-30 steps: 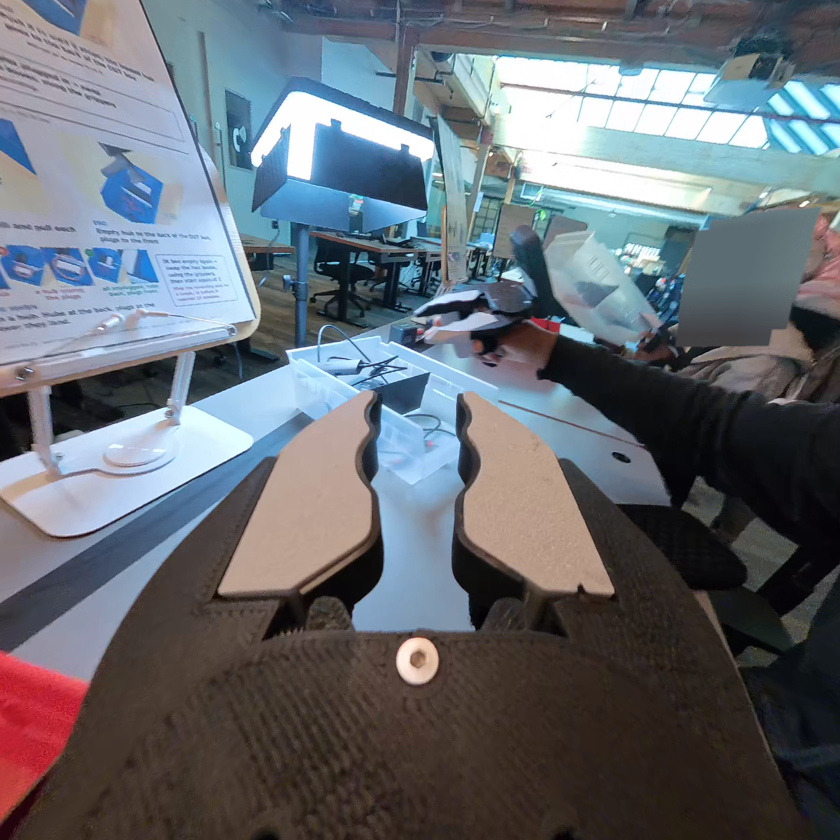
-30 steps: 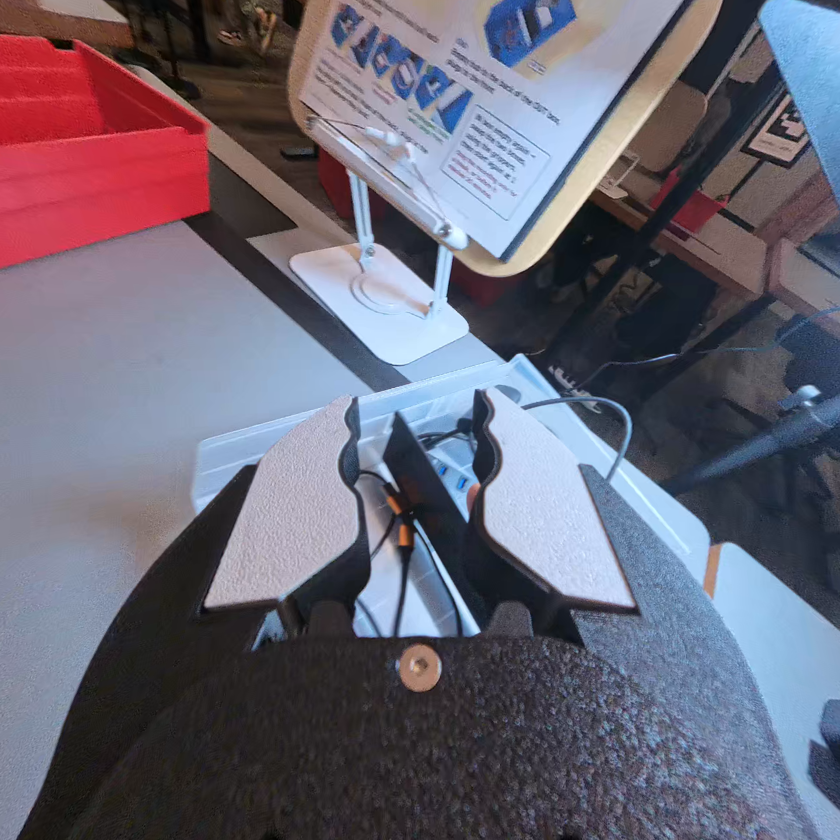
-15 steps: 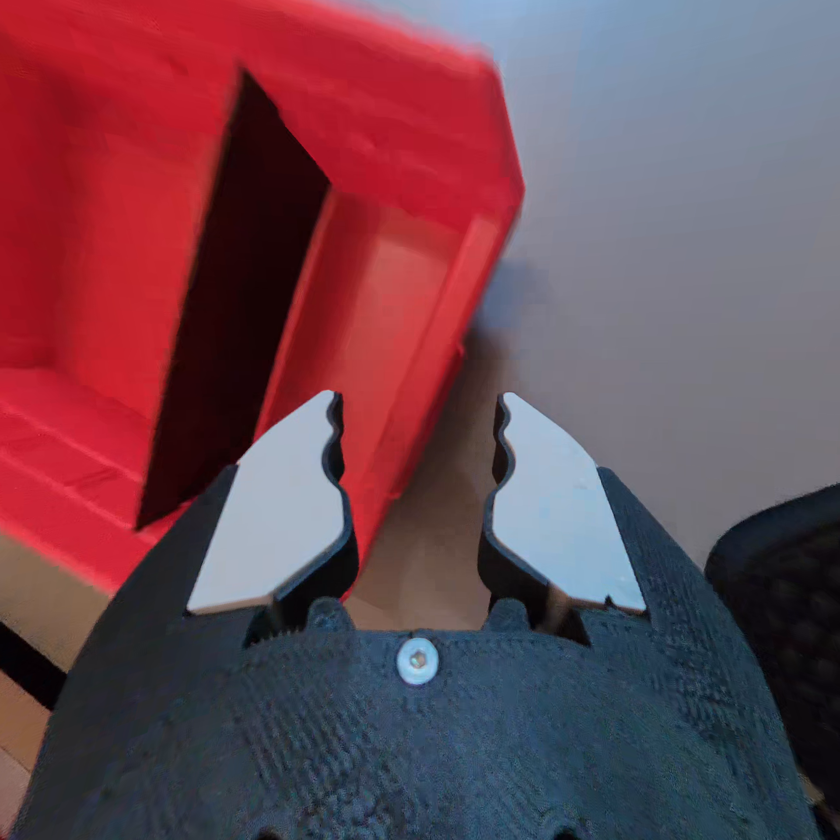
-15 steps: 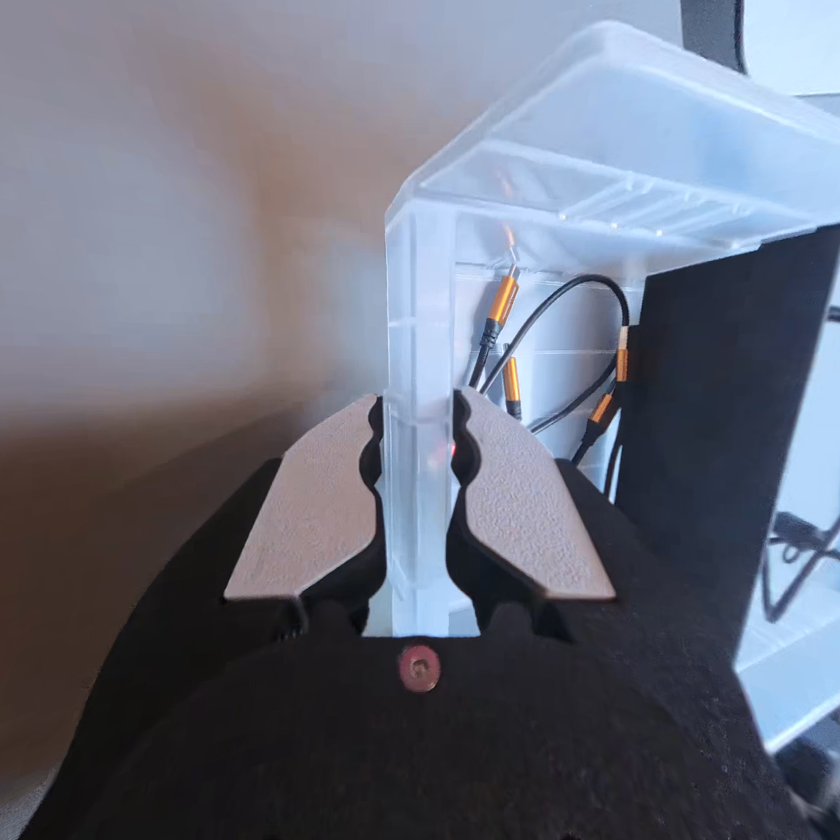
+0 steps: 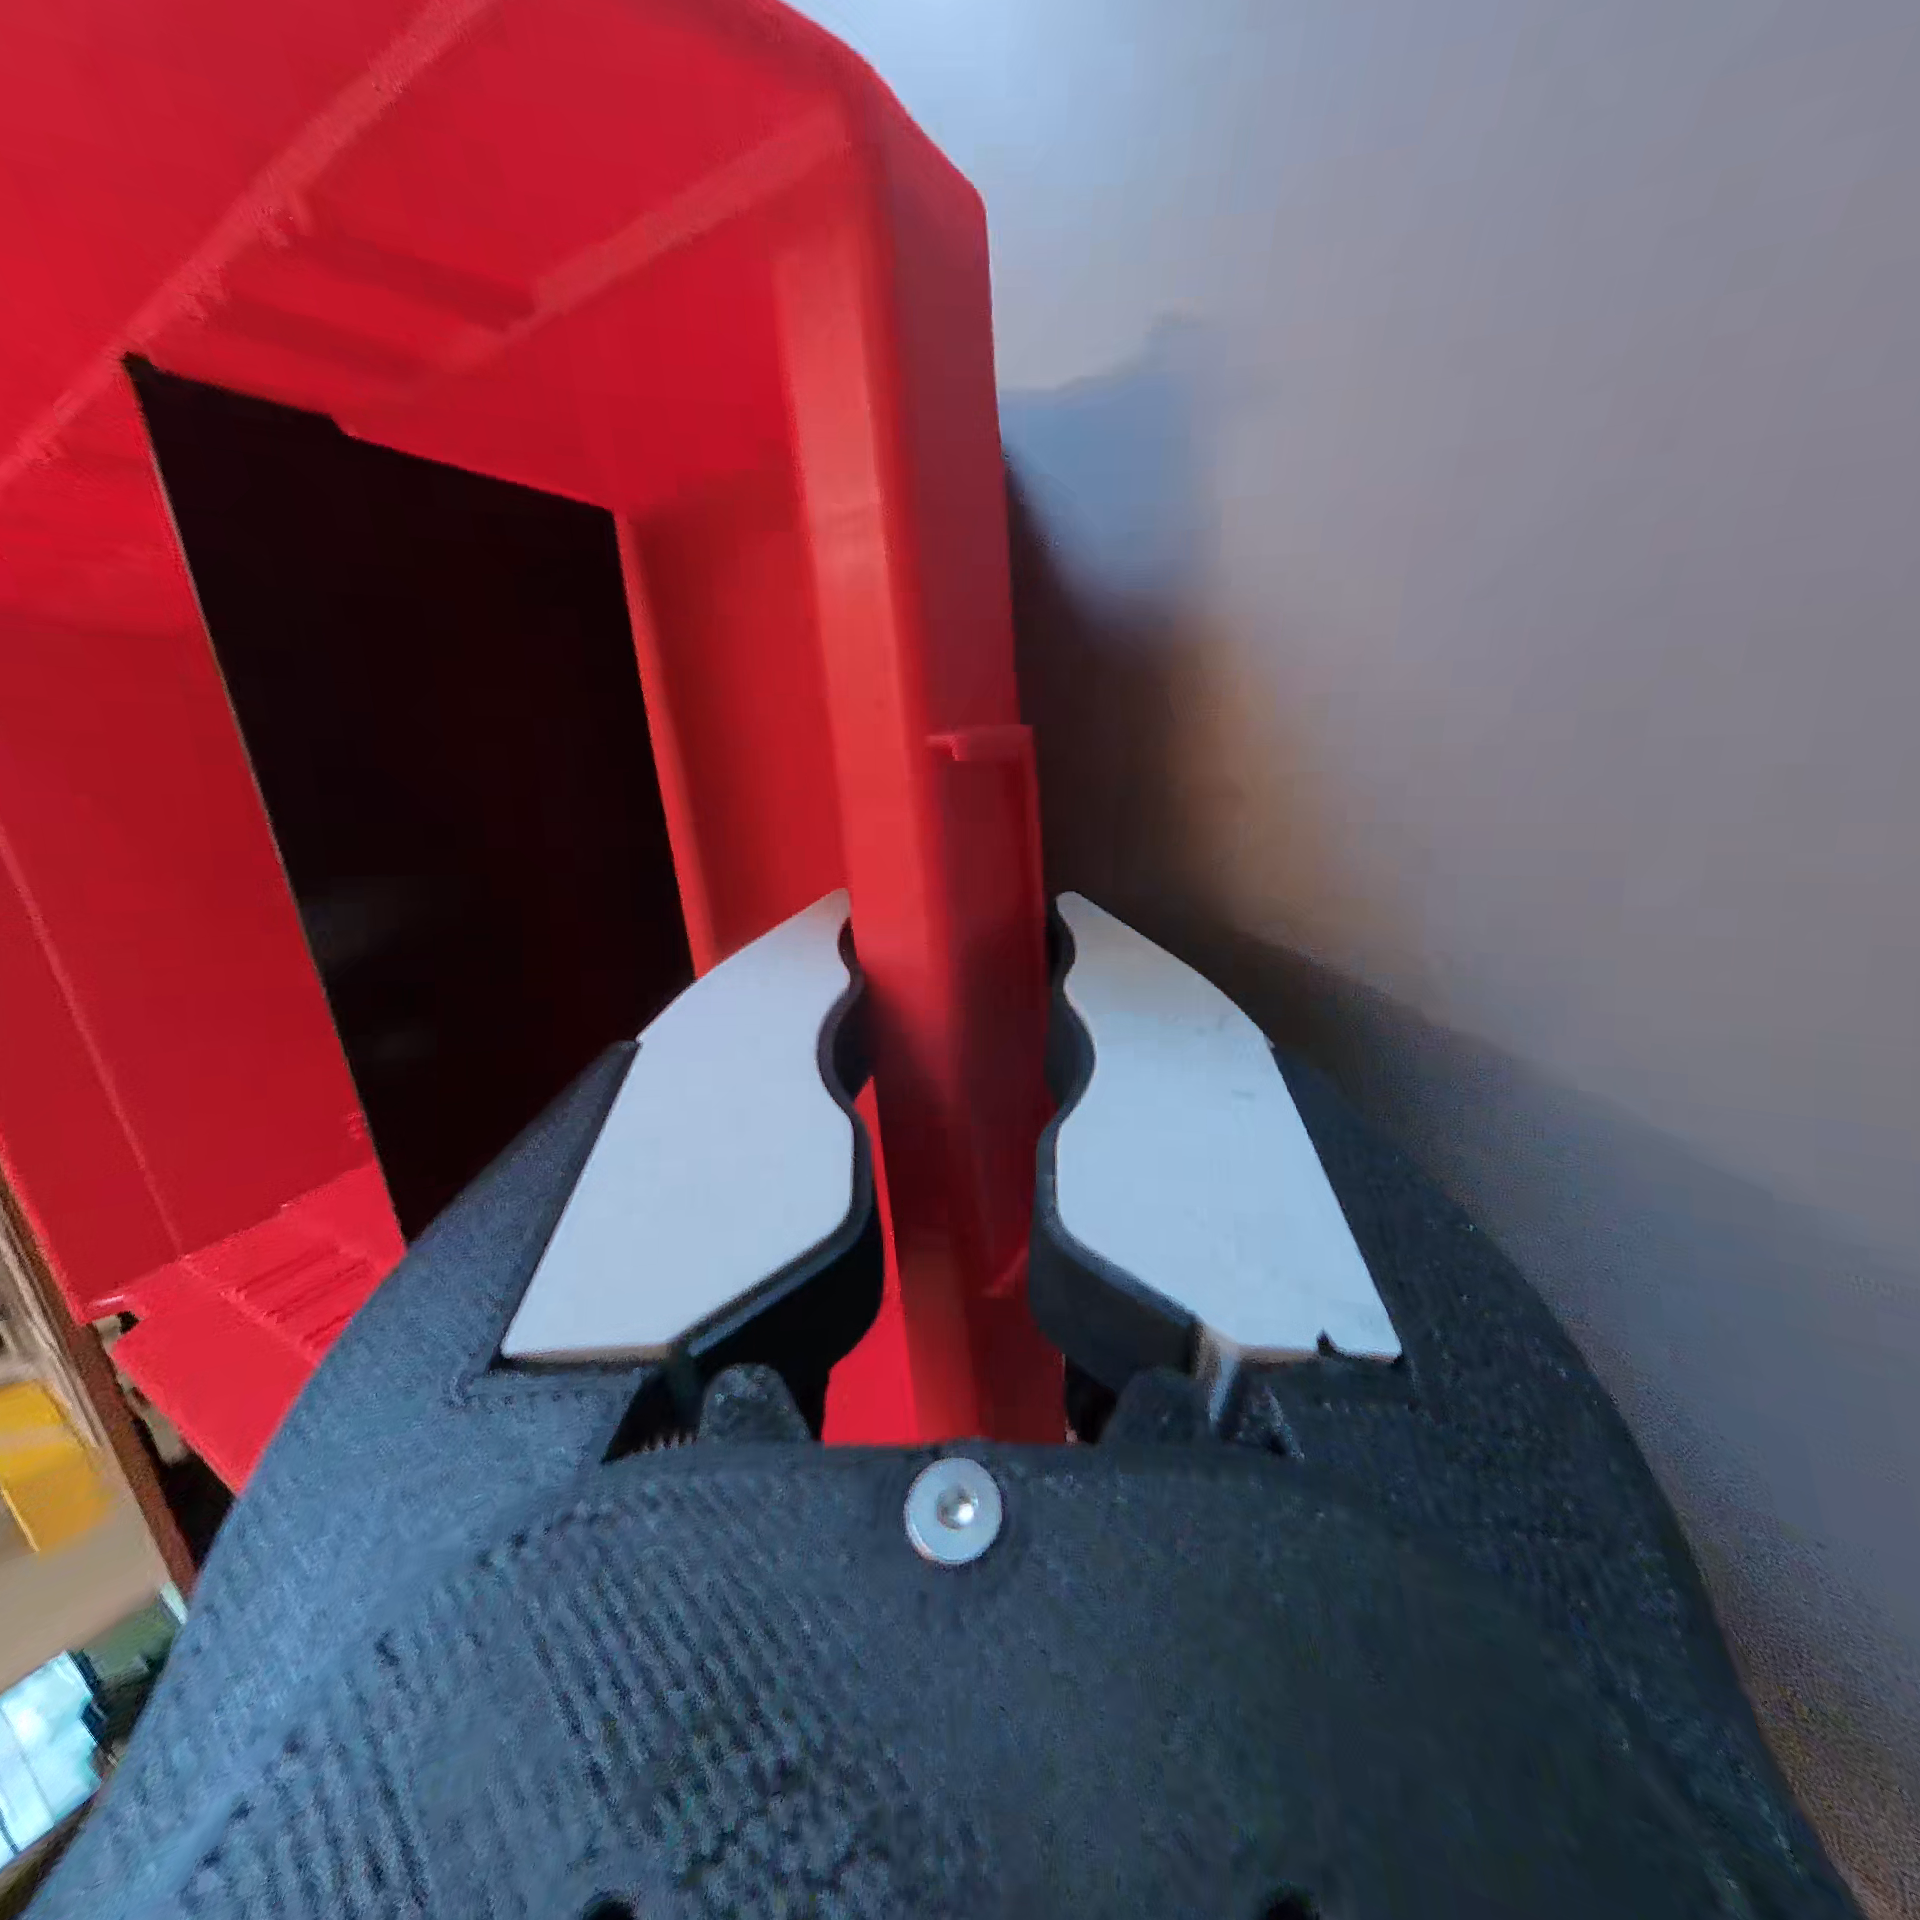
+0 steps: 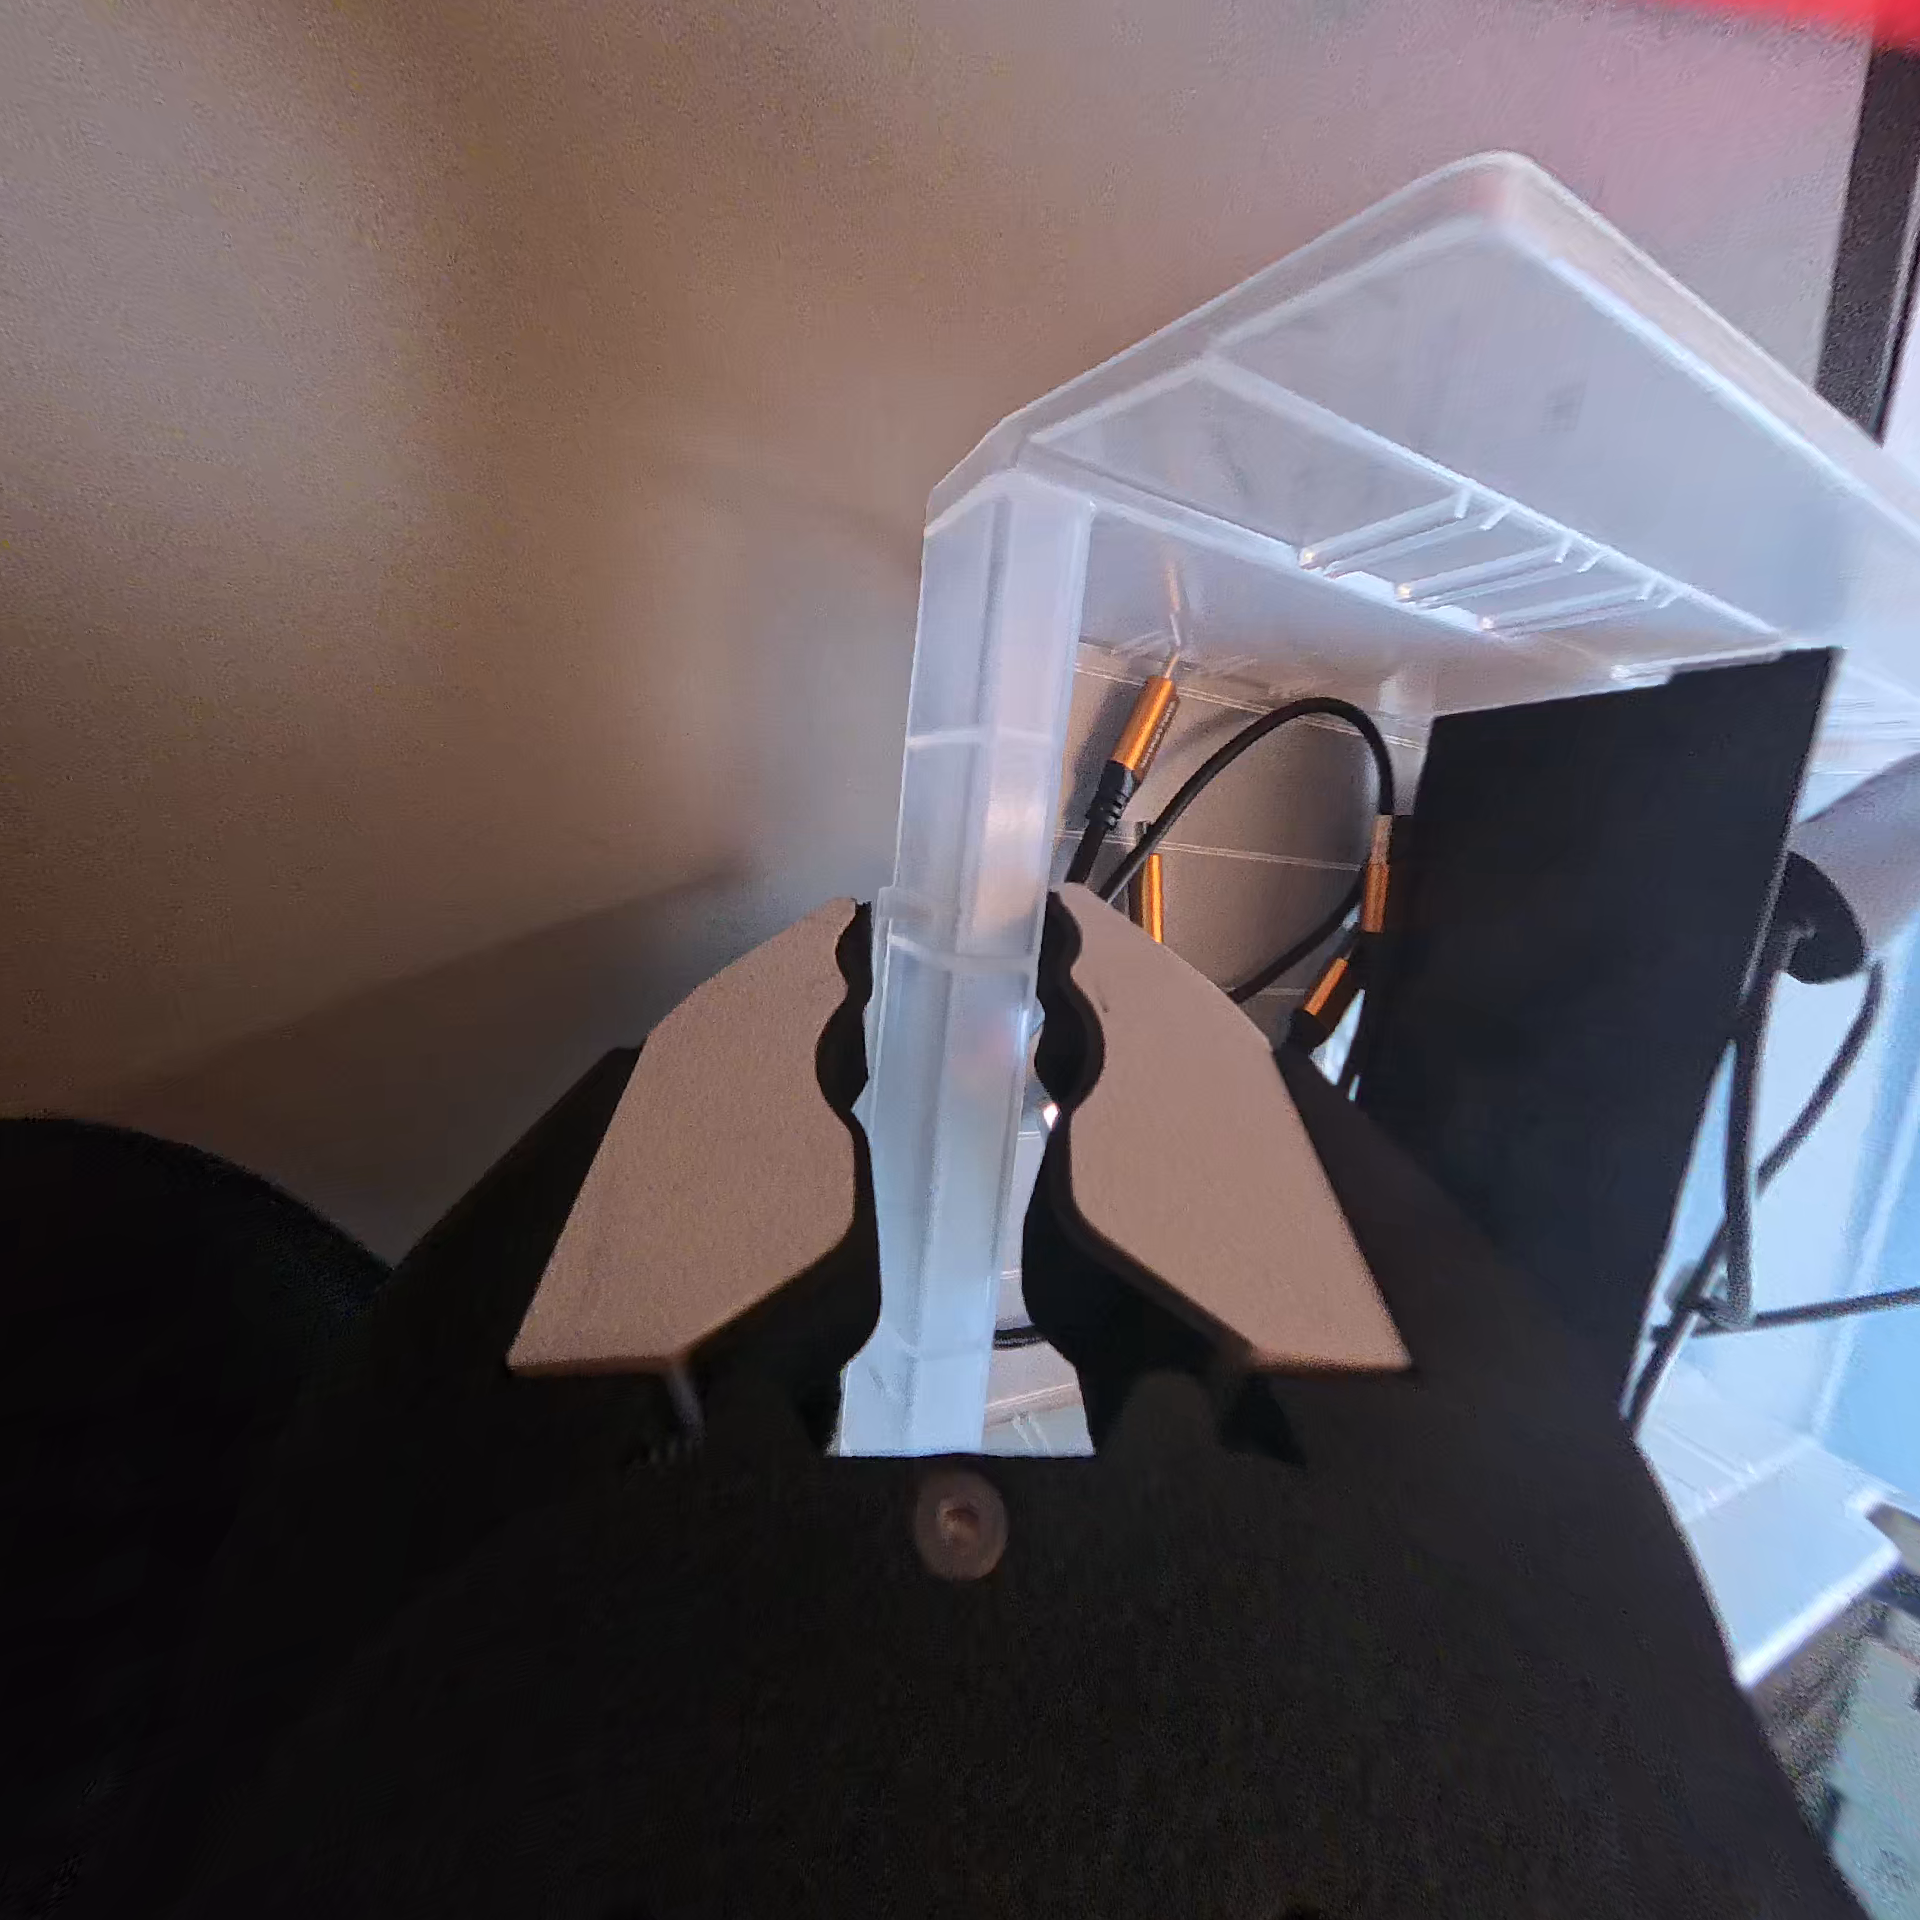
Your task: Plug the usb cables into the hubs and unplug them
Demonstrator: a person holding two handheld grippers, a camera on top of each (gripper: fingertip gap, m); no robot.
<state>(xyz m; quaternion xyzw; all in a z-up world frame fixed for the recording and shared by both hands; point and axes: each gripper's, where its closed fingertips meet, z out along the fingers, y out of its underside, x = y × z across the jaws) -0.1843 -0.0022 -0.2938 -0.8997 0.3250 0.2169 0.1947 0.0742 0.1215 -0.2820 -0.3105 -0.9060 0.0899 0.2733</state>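
Note:
In the left wrist view my left gripper point(image 5: 951, 914) is shut on the side wall of a red bin point(image 5: 894, 665). One finger is inside the bin and one outside. A black divider point(image 5: 416, 748) stands inside the bin. In the right wrist view my right gripper point(image 6: 961, 909) is shut on the wall of a clear plastic bin point(image 6: 987, 748). Black cables with orange plugs point(image 6: 1143, 727) lie inside the clear bin, next to a black divider point(image 6: 1579, 956). No hub shows clearly.
The grey tabletop point(image 5: 1507, 520) lies to the right of the red bin and shows to the left of the clear bin point(image 6: 416, 520). More black cables point(image 6: 1745, 1195) lie in the clear bin's right part. A red blur point(image 6: 1766, 10) shows at the top right. Tip to tip, the grippers are about 30 cm apart.
My left gripper swung down from the room view to the red bin and shut on its wall. My right gripper dropped onto the clear bin's wall and shut on it, holding since half a second ago.

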